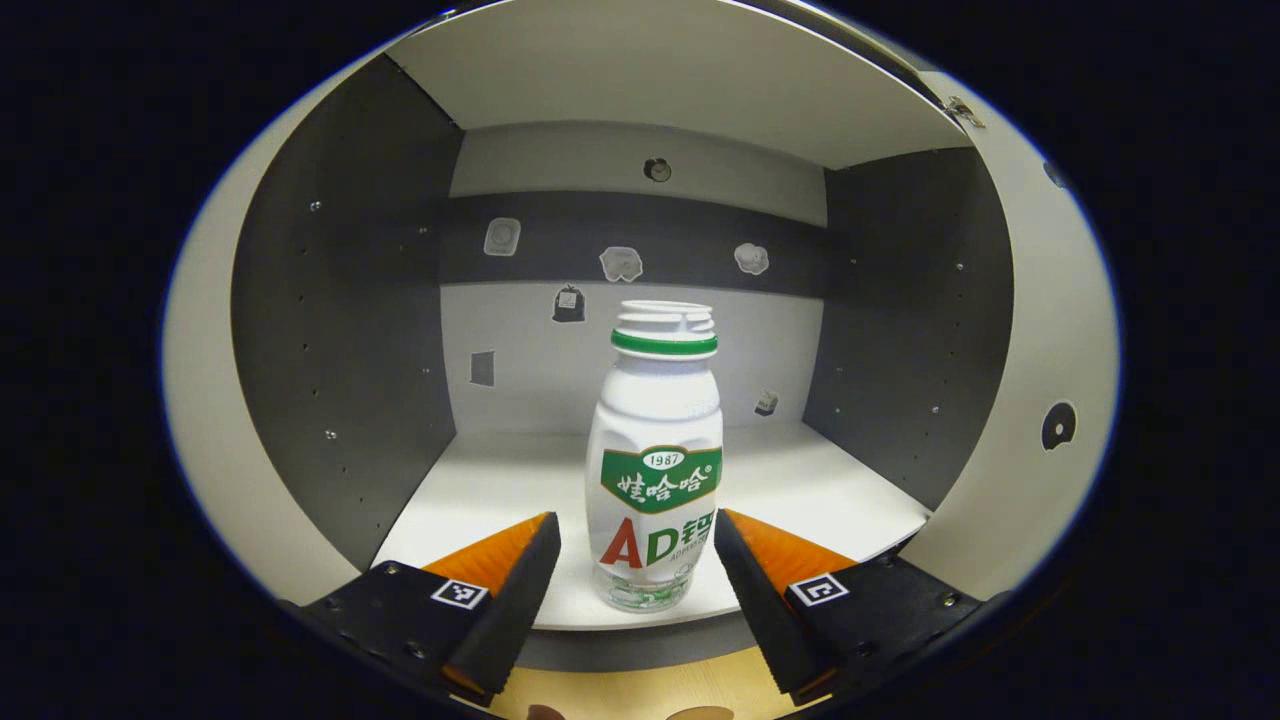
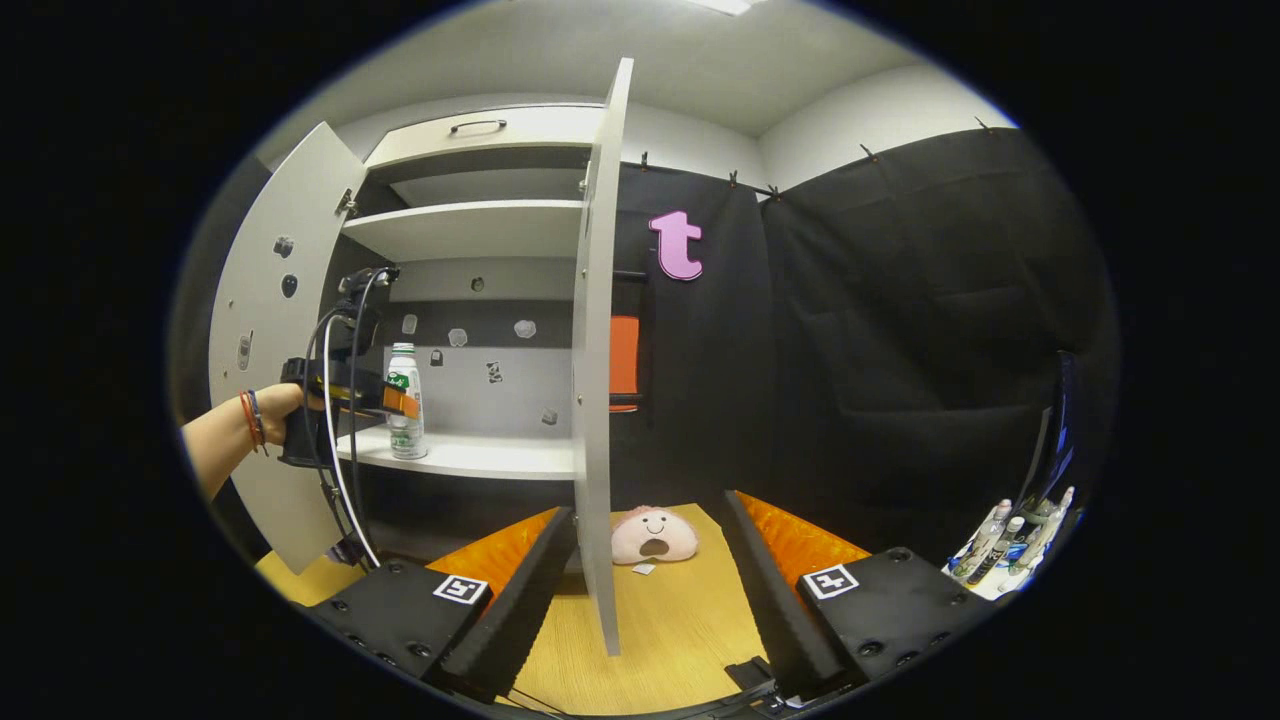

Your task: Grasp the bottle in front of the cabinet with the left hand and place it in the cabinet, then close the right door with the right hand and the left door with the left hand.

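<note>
Well, the bottle (image 1: 657,455) stood upright on the cabinet (image 1: 340,330) shelf (image 1: 810,490), near its front edge, dead centre of the left gripper view. The left claw (image 1: 636,545) sat spread, one finger on each side of the bottle low down; the right finger looked to be at the label's edge, the left one showed a clear gap, so no pinch there. Small stickers dotted the back wall in the middle of the frame.

Over in the right gripper view, at left of frame, a hand (image 2: 275,410) with bands at the wrist held the left claw (image 2: 398,402) up at the bottle (image 2: 404,400) on the shelf (image 2: 470,455). Both doors hung wide: the left door (image 2: 270,330) swung out at far left, the right door (image 2: 597,350) edge-on down the middle of the frame. The right claw (image 2: 650,560) was spread wide at the bottom, gripping nothing, with that door's lower edge between its fingers and apart from both. On the wooden surface (image 2: 670,620) just beyond lay a pink plush toy (image 2: 654,535) with a face, and at lower right a cluster of small bottles (image 2: 1005,540) stood by the frame's edge.
</note>
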The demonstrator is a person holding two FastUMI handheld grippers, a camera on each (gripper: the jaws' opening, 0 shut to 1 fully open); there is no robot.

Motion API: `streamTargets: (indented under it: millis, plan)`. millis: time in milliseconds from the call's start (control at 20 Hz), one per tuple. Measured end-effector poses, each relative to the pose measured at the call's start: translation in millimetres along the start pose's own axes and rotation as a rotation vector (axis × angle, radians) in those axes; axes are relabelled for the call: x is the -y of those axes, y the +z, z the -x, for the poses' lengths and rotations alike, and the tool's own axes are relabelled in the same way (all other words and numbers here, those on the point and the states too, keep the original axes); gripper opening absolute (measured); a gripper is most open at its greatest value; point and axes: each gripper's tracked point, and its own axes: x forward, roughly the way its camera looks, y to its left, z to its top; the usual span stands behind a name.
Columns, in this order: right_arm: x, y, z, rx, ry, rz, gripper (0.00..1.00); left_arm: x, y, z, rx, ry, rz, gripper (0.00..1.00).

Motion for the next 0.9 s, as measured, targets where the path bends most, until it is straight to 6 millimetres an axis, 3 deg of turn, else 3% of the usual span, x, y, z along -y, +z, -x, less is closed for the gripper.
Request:
streamTargets:
  millis: [200, 400, 550, 750, 900]
  plan:
    - [-8.7, 1.3, -1.0, -0.001, 0.022, -0.002, 0.98, -2.0, 0.0, 31.0, 0.044, 0.007, 0.025, 0.94]
    - [-7.9, 3.3, -5.7, -0.001, 0.034, 0.042, 0.98, -4.3, -4.3, 74.0, 0.097, 0.026, 0.02, 0.94]
    - [4.3, 6.5, -12.0, 0.008, 0.011, 0.052, 0.94, -0.1, -4.9, 111.4, 0.143, 0.031, -0.024, 0.93]
    - [23.4, 11.3, -15.9, 0.004, -0.012, 0.042, 0.98, 7.3, -5.4, 165.1, 0.184, 0.016, 0.006, 0.94]
    - [40.2, 12.7, -16.3, -0.003, -0.031, 0.027, 0.94, 4.6, -0.2, 208.1, 0.222, 0.026, 0.031, 0.94]
